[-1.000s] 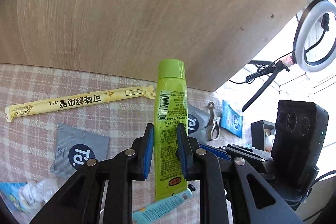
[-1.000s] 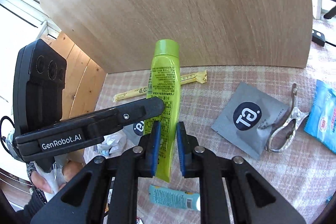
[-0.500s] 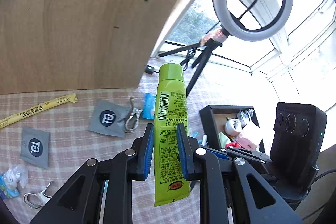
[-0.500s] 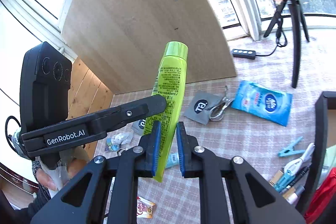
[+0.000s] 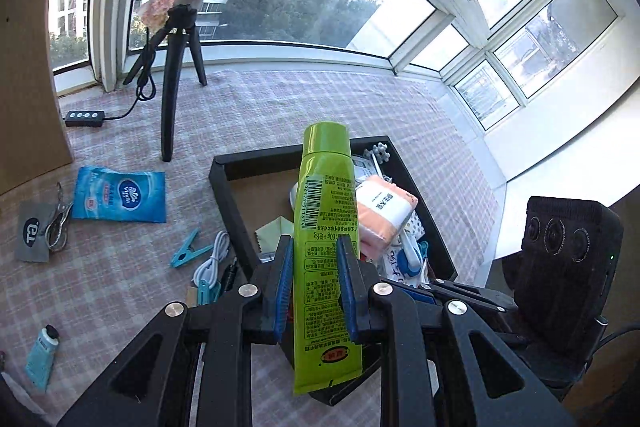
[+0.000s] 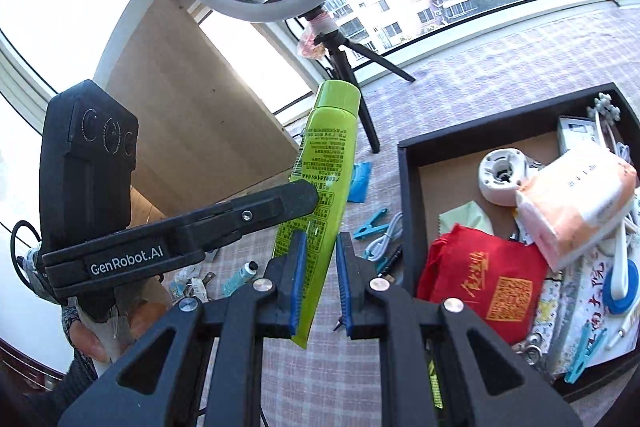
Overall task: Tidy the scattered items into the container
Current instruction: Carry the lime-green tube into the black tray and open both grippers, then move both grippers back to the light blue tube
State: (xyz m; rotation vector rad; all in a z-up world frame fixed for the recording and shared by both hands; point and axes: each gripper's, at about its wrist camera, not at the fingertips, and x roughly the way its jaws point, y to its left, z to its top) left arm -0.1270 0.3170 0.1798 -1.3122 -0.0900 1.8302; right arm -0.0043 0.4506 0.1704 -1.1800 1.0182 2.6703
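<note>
Both tools hold the same green tube (image 5: pixel 326 223). The left gripper (image 5: pixel 314 287) has its blue pads pressed on the tube's lower body, cap pointing away from the tool, crimped end hanging back beneath the jaws. The right gripper (image 6: pixel 320 279) is closed on the same tube near its flat end; its left pad clearly touches, while on the other side a sliver of gap seems to show, so that contact is harder to judge.

The tube hangs in the air, ahead of and above the black tray (image 5: pixel 224 187), which lies just beyond the left tool's tips and to the right of the right tool.

The tube looks light, soft-walled and glossy, so it probably dents under pressure and could slide. The firmer shoulder below the cap, or the stiff crimp, would likely give a surer hold than the middle.

The tray's near corner is hidden behind the tools. Its contents overlap: a red pouch (image 6: pixel 484 279) and an orange pack (image 6: pixel 580 203) cover what lies under them.
</note>
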